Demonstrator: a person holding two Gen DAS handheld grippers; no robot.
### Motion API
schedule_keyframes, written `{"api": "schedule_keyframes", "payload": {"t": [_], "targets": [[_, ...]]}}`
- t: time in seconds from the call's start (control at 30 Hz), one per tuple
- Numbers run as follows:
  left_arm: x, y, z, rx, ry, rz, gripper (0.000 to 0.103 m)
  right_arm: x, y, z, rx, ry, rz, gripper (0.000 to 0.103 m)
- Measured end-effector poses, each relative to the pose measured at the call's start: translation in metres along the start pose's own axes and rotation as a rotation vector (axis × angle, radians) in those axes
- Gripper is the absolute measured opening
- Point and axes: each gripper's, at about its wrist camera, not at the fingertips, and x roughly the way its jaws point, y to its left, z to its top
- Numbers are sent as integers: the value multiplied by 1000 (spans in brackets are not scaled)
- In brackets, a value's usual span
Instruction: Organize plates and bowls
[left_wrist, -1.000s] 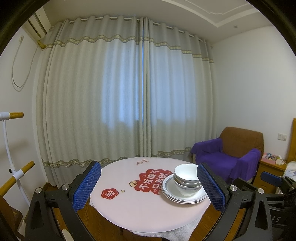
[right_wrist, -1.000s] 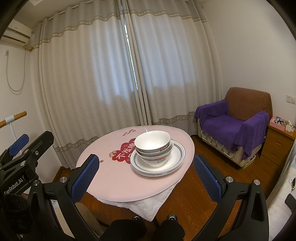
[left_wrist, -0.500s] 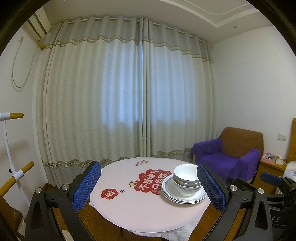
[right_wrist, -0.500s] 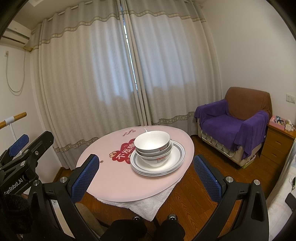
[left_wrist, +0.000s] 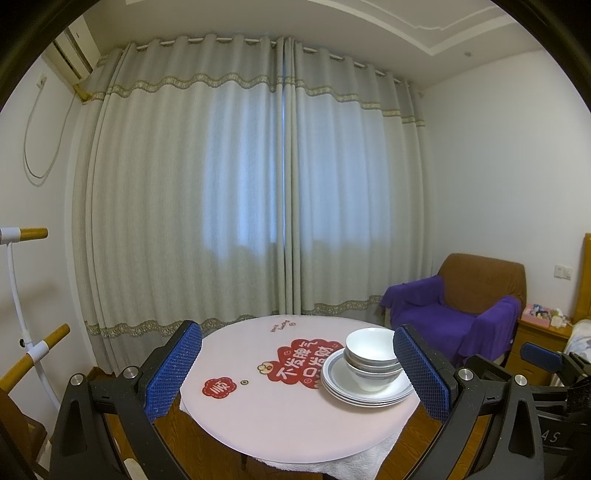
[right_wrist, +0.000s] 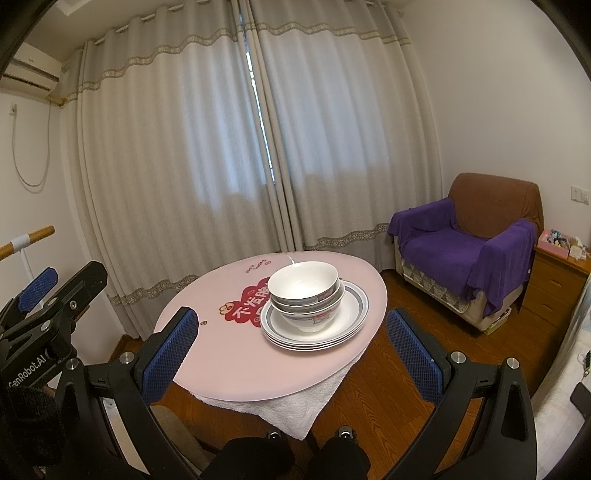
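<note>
stack: bowls (right_wrist: 303, 291) nested, sitting on pile of plates (right_wrist: 343, 325), all on round table (right_wrist: 236, 365), toward its right edge
key relation: stack dead ahead of right claw (right_wrist: 291, 347), between the lines of its two pads, but well apart, no contact
from left claw: stack off to right side, just inside right pad in view (left_wrist: 373, 360); centre of left claw (left_wrist: 297, 373) aimed at red print on table, not at dishes
nearer hand: right, prob. – stack bigger and more centred in right wrist view
long axis: none really, round stack; upright, rims level, no tilt seen
right claw state: pads wide apart, nothing held
left claw state: pads wide apart, nothing held
task status: looks done or not begun, can't tell which; dishes already in one neat pile
next move needs: if lifting top bowl, approach w/ right, straight fwd and down onto rim
risk: stack close to table edge; nudge outward could tip it off
</note>
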Motion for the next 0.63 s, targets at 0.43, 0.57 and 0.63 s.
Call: {"api": "schedule_keyframes", "payload": {"t": [0.43,0.57,0.63], "targets": [[-1,-1,-3,14,-8,-1,102,-5,4,1,17,-5,1,103],[-1,0,-4,15,-8,-1,102,-4,1,3,24,-5,1,103],[-1,0,-4,14,-9,-1,102,-4,1,3,25,-6,2,103]]}}
